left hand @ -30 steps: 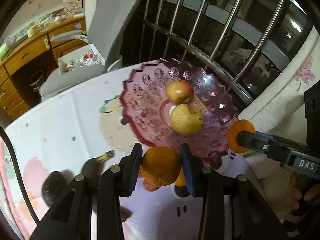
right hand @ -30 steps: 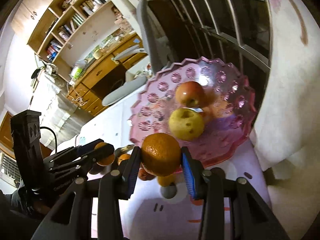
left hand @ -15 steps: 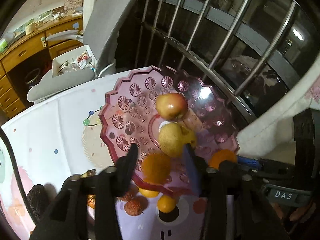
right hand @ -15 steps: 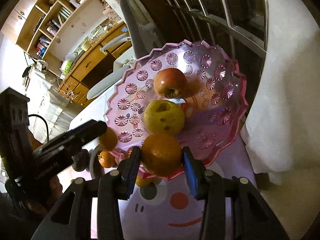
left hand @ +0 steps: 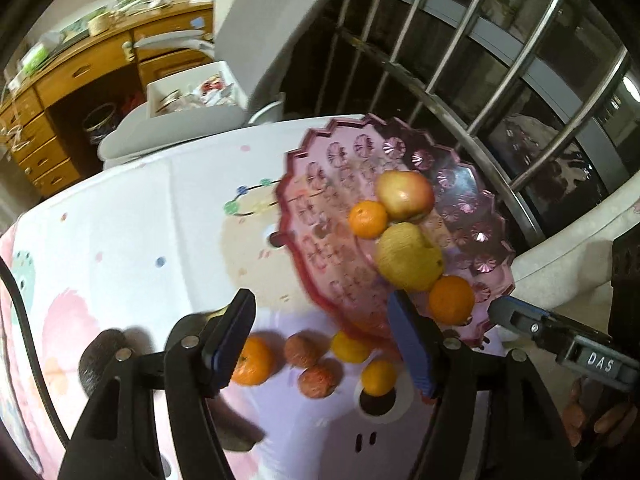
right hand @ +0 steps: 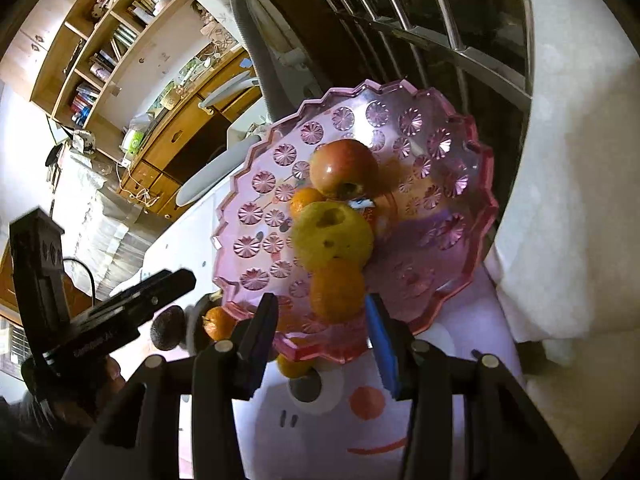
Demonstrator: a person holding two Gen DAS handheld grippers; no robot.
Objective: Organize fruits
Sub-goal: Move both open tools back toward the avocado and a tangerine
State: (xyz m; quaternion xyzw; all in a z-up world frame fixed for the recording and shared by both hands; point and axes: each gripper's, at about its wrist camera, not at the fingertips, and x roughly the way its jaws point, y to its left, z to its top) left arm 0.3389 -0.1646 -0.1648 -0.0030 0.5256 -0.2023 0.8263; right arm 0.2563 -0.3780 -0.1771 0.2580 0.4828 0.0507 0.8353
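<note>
A pink glass fruit plate (left hand: 320, 184) (right hand: 256, 184) holds a red apple (left hand: 404, 196) (right hand: 344, 168), a yellow pear (left hand: 408, 258) (right hand: 332, 236) and two oranges: one (left hand: 367, 219) beside the apple, one (left hand: 451, 299) (right hand: 338, 290) at the near rim. My left gripper (left hand: 322, 340) is open and empty above loose fruit on the table. My right gripper (right hand: 322, 326) is open, its jaws apart just below the near orange.
On the cartoon tablecloth (left hand: 132, 220) below the plate lie an orange (left hand: 252, 362), two reddish lychees (left hand: 300, 350), two small yellow-orange fruits (left hand: 378, 376) and a dark avocado (left hand: 98, 360) (right hand: 166, 326). A grey chair (left hand: 260, 40), metal railing (left hand: 500, 40) and wooden cabinets (left hand: 80, 80) stand behind.
Both grippers have opened and let go of their oranges, which now lie on the plate. The left gripper has drawn back to the left, over the loose fruit.
</note>
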